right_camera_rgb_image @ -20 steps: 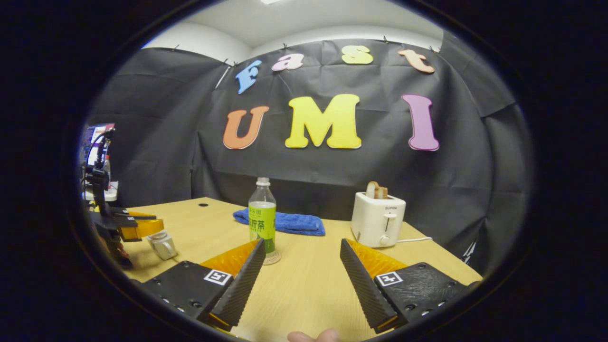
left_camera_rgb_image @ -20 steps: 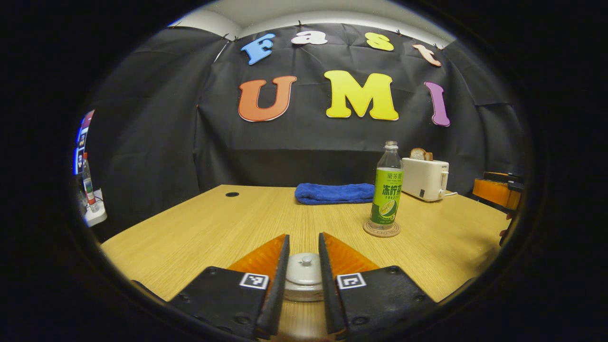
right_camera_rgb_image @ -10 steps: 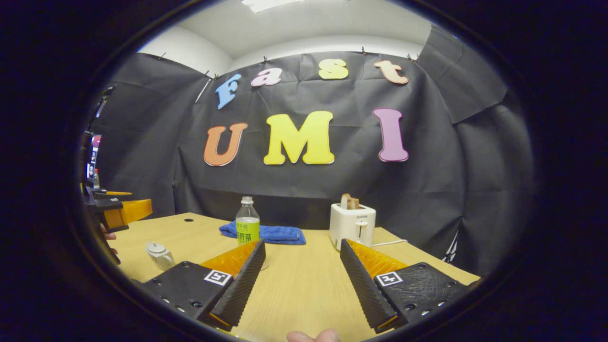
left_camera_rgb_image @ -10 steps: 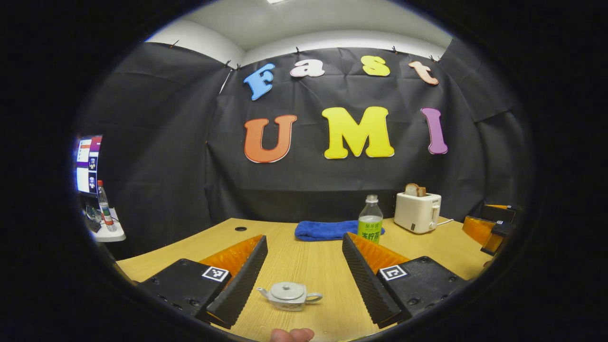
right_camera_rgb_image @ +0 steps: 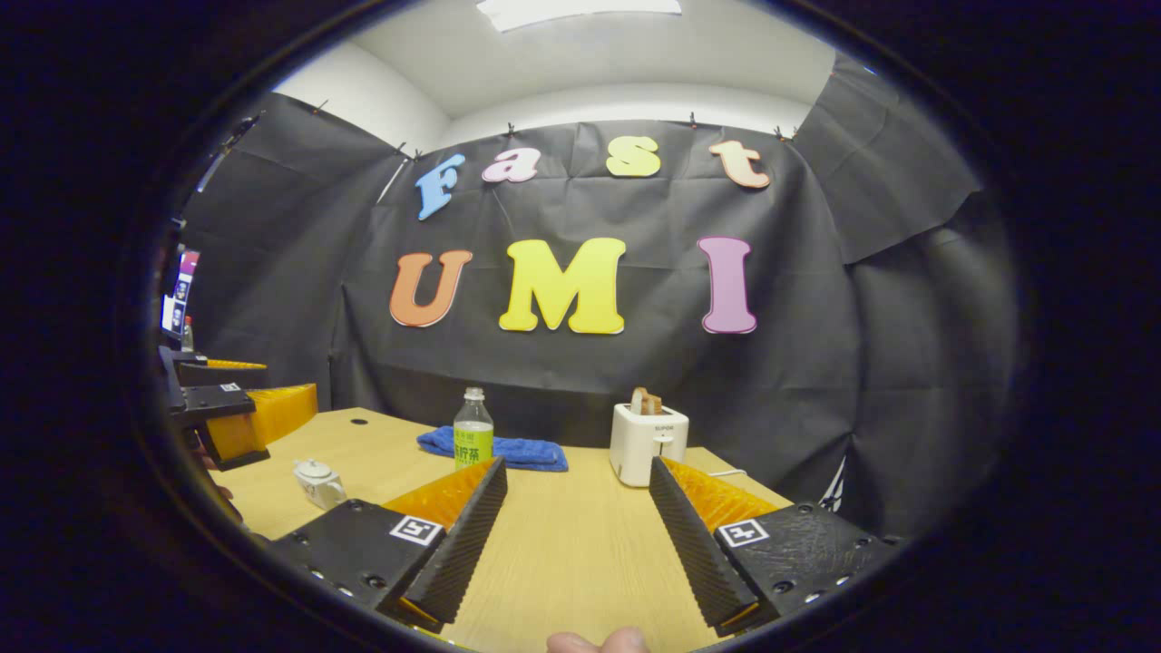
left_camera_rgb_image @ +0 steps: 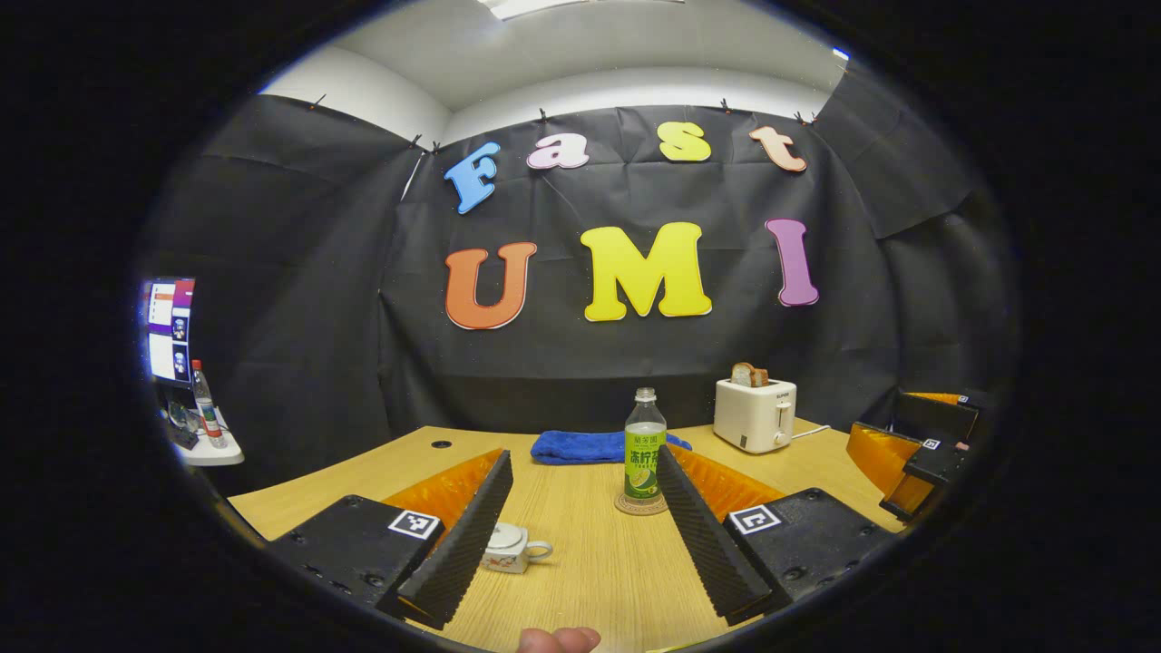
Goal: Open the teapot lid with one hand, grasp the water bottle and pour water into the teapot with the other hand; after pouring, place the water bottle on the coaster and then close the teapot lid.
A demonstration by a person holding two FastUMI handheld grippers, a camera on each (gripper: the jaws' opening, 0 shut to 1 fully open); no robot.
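A small white teapot (left_camera_rgb_image: 512,547) stands on the wooden table (left_camera_rgb_image: 590,580) with its lid on, low beside my left gripper's near finger. My left gripper (left_camera_rgb_image: 583,464) is open, raised and drawn back, holding nothing. The green-labelled water bottle (left_camera_rgb_image: 643,449) stands upright on a round coaster (left_camera_rgb_image: 640,505) beyond the fingers. My right gripper (right_camera_rgb_image: 577,466) is open and empty above the table. In the right gripper view the teapot (right_camera_rgb_image: 317,482) and the bottle (right_camera_rgb_image: 473,436) lie to the left, with the left gripper (right_camera_rgb_image: 238,413) at the far left edge.
A blue folded towel (left_camera_rgb_image: 580,446) and a white toaster (left_camera_rgb_image: 755,415) with bread stand at the back of the table. The right gripper (left_camera_rgb_image: 916,453) shows at the right edge. A monitor (left_camera_rgb_image: 170,319) and a side shelf with a bottle (left_camera_rgb_image: 204,419) are off to the left.
My left gripper opened off the teapot lid, then rose and drew back, leaving the lid on the pot. The right gripper also pulled back from the table and stayed open.
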